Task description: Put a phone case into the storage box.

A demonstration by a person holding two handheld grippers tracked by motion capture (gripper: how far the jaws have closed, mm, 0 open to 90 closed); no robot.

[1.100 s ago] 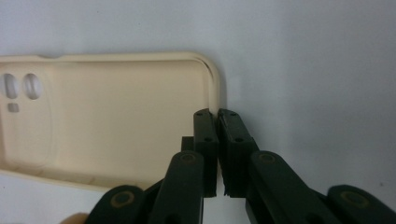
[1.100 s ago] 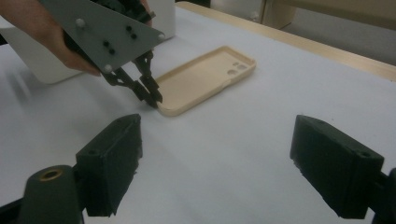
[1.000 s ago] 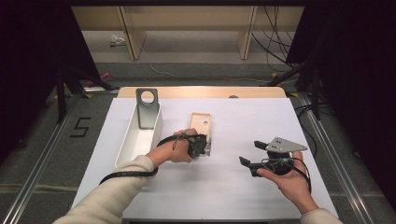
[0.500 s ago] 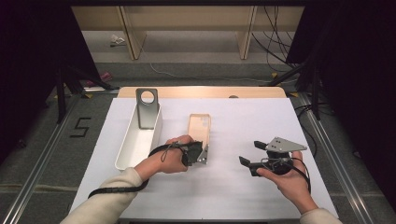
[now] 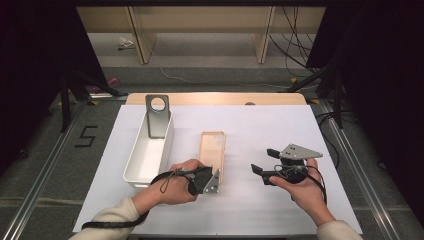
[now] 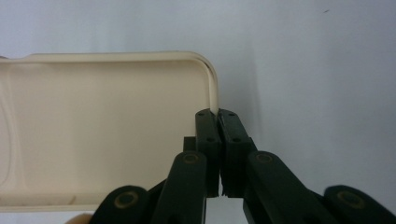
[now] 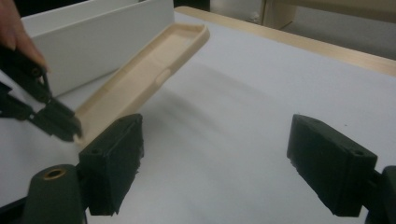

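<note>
1. Here we show the left gripper [image 5: 212, 181] closed on the near rim of the cream phone case [image 5: 212, 152]; in the left gripper view its black jaws meet with the thin case wall [image 6: 212, 88] pinched between the fingertips [image 6: 208, 126].

2. We see the case lying near the middle of the white table sheet [image 5: 260, 125], just beside the long white bin [image 5: 150, 150], its open side facing up. In the right gripper view its near end [image 7: 140, 79] looks raised off the sheet, so we judge a lift or a drag to be in hand.

3. The right gripper [image 5: 267, 162] hovers well apart from the case, to its right, with jaws spread wide and nothing between them; its pads [image 7: 116, 154] frame bare sheet.

4. A grey metal bracket [image 5: 158, 115] with a round hole stands upright at the far end of the bin.

5. To do this step well, we would keep the pinch square on the rim: the wall is thin and flexible, so a skewed grip may let it slip or twist out.

6. We would move the case slowly and low, since a hold at one end lets the far end swing or sag.

7. If the bin is the goal, we would clear its near wall before lowering. The free right gripper may steady the far end.
</note>
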